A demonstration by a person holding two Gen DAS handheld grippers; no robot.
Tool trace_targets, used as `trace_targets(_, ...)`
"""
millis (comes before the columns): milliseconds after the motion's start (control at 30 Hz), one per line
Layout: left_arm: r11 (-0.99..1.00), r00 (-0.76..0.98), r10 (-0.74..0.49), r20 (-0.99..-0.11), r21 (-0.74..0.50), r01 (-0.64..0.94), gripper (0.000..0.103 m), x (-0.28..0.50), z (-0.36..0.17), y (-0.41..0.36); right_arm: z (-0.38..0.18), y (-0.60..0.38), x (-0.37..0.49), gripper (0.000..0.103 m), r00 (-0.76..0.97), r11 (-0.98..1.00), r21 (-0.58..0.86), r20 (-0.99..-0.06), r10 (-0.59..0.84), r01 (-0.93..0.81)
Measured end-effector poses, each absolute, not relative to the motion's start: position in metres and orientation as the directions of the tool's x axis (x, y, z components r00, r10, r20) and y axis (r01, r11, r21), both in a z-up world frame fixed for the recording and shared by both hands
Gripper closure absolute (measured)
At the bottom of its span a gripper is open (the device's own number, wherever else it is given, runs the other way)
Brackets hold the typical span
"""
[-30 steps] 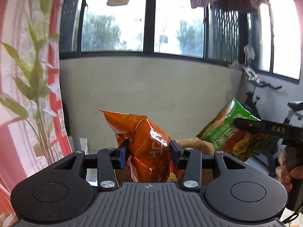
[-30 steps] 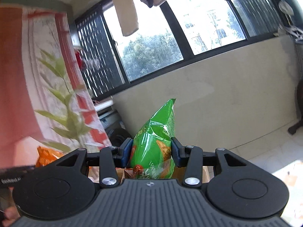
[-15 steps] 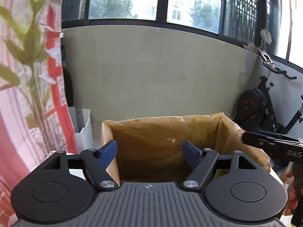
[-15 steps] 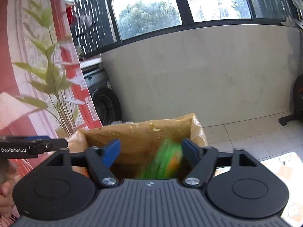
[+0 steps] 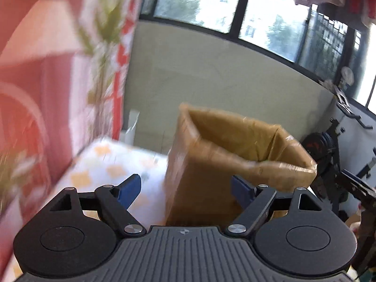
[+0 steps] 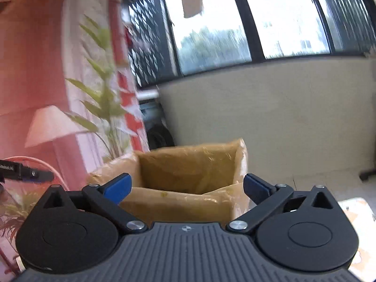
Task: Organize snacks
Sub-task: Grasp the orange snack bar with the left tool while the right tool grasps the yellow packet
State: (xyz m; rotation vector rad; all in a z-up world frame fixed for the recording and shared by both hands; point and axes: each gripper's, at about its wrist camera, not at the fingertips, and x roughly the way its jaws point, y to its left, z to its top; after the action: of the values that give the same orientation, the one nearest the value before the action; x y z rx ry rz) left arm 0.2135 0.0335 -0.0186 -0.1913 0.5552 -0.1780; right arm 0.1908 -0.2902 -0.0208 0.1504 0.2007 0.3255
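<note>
Both grippers stand spread with nothing between their blue pads: the left gripper (image 5: 185,189) and the right gripper (image 6: 186,186) have just been opening their jaws. Just ahead of each sits the open cardboard box (image 6: 188,164), lined with shiny tape, on a patterned tablecloth (image 5: 112,164). No snack bag shows in either view; whether any lie inside the box cannot be told, as its bottom is hidden. Judging by the empty jaws, a drop-off seems done, and any remaining snacks lie out of sight.
</note>
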Motion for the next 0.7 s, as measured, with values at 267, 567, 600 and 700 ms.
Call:
trace_targets(267, 0.949, 0.752, -0.206, -0.627, -0.314, -0.002, 0.019, 0.175, -0.079, 0.041, -0.06, -0.297, 0.155, 0.0, 0.896, 0.923, 0.243, -0.262, 0.36, -0.3)
trace_targets(567, 0.965, 0.611, -0.204, -0.765, -0.263, -0.008, 0.022, 0.159, -0.142, 0.011, -0.107, -0.296, 0.121, 0.0, 0.869, 0.959, 0.067, -0.41, 0.277, -0.274)
trace_targets(600, 0.966, 0.604, -0.204, -0.771, -0.26, -0.005, 0.022, 0.16, -0.144, 0.011, -0.111, -0.297, 0.118, 0.0, 0.864, 0.96, 0.049, -0.425, 0.272, -0.277)
trace_targets(700, 0.968, 0.59, -0.203, -0.781, -0.25, 0.001, 0.022, 0.162, -0.146, 0.008, -0.125, -0.294, 0.113, 0.0, 0.848, 0.96, -0.015, -0.474, 0.238, -0.278)
